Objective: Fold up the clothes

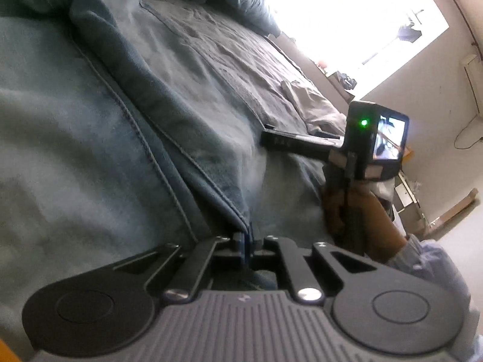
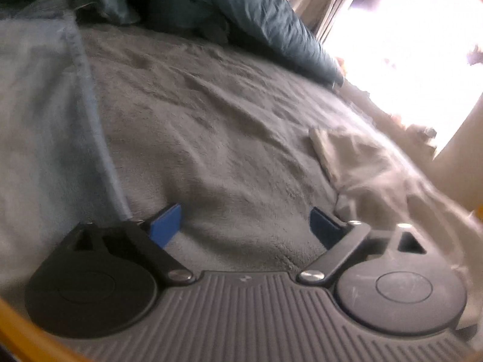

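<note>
Denim jeans (image 1: 145,96) are pinched at their hem by my left gripper (image 1: 247,242); my right gripper (image 2: 246,226), fingers wide, hovers empty over the bed (image 2: 211,114). That thin grip could slip if I pull toward twelve o'clock.

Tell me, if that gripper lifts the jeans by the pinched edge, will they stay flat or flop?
Probably flop: the jeans already drape in soft folds. The thick double-stitched denim looks fairly heavy, so it may sag from the left gripper, shut on one seam. They would likely drag on the fuzzy grey blanket rather than slide.
</note>
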The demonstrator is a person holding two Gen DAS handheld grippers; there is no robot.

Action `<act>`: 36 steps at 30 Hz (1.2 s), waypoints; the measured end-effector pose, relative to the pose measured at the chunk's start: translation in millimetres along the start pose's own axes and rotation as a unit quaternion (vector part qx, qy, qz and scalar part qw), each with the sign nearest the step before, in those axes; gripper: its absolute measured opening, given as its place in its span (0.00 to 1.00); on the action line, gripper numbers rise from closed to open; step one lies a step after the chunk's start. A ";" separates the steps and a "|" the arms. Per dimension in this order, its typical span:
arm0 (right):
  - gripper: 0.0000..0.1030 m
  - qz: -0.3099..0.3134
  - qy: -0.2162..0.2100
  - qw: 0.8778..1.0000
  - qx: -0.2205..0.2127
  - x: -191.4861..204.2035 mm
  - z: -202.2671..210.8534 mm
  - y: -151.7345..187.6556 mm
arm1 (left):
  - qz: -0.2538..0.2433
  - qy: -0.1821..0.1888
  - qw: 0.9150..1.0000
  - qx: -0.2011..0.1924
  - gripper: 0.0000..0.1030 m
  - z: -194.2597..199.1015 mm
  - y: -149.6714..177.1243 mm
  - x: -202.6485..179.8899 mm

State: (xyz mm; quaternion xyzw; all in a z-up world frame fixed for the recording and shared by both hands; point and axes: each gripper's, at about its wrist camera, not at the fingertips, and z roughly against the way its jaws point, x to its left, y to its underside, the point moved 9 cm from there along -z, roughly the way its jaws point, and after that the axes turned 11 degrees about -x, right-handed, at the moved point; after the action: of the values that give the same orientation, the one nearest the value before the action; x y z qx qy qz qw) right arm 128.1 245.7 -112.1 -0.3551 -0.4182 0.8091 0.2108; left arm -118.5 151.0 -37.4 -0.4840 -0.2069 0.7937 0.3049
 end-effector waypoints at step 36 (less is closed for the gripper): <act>0.89 -0.102 0.235 0.957 0.135 -171.4 300.0 175.5 | -0.252 -0.004 0.968 -0.016 0.25 -50.8 -3.3 -59.1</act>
State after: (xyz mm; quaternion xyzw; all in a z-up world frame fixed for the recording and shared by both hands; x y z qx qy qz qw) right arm 8.1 -120.3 -69.4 -0.4585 -0.2776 0.7260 0.4308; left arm -51.8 114.7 -20.1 -0.4178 -0.3362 0.6897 0.4865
